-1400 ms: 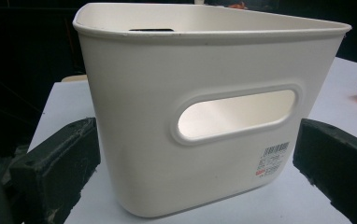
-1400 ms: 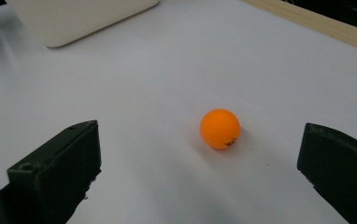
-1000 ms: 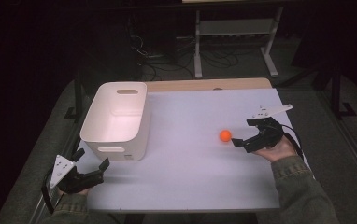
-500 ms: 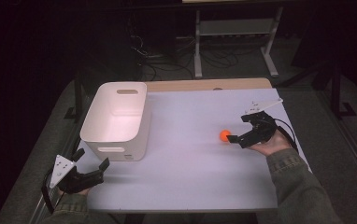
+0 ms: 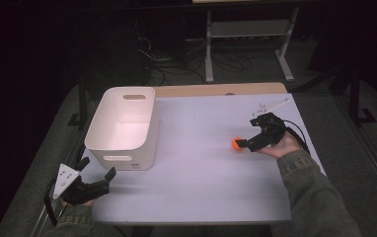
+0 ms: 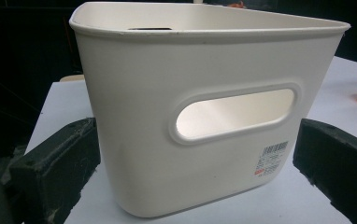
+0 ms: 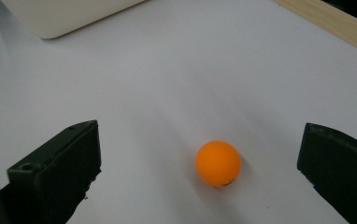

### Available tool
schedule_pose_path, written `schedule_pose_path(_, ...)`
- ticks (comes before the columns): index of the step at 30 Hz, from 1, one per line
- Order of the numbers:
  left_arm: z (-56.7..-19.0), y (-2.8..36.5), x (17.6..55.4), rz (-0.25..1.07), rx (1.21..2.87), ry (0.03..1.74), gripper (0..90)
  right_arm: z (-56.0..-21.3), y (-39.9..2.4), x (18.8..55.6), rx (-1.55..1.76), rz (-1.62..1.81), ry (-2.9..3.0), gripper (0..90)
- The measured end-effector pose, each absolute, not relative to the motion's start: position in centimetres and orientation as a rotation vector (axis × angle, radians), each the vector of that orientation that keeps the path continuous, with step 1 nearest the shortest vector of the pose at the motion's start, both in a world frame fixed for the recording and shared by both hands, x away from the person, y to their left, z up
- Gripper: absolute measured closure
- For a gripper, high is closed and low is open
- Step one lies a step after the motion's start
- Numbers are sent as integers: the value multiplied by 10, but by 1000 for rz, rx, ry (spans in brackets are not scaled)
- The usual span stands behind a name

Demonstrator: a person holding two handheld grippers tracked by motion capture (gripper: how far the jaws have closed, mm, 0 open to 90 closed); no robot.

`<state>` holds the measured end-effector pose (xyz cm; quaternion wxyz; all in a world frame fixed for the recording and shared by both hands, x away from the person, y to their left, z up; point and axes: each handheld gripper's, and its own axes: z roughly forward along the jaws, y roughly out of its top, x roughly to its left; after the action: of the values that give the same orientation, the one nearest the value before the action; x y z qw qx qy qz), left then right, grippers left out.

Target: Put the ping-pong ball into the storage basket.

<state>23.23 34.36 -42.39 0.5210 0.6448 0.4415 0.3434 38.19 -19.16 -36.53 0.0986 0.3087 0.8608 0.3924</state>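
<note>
White counter (image 5: 201,187) carries a white plastic bin (image 5: 123,126) at its left, long axis running away from me, handle slot facing my left gripper (image 5: 96,178). That gripper rests low at the near left corner, aimed at the bin, fingers (image 6: 55,172) spread wide, holding nothing. My right gripper (image 5: 243,143) reaches in from the right, wrist angled left, fingers (image 7: 57,170) wide apart around the orange ball (image 7: 217,164), not touching. Ball: small, round, glossy, no long axis, on the counter right of centre.

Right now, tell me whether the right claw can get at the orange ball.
Probably yes: the right claw is open, its jaws on either side of the orange ball, with bare white table around it and nothing between.
</note>
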Motion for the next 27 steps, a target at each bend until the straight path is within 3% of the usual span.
schedule_pose_path(27,-424,344,232,820,1546,1058,1,-388,-179,408,939,1073,2648,0)
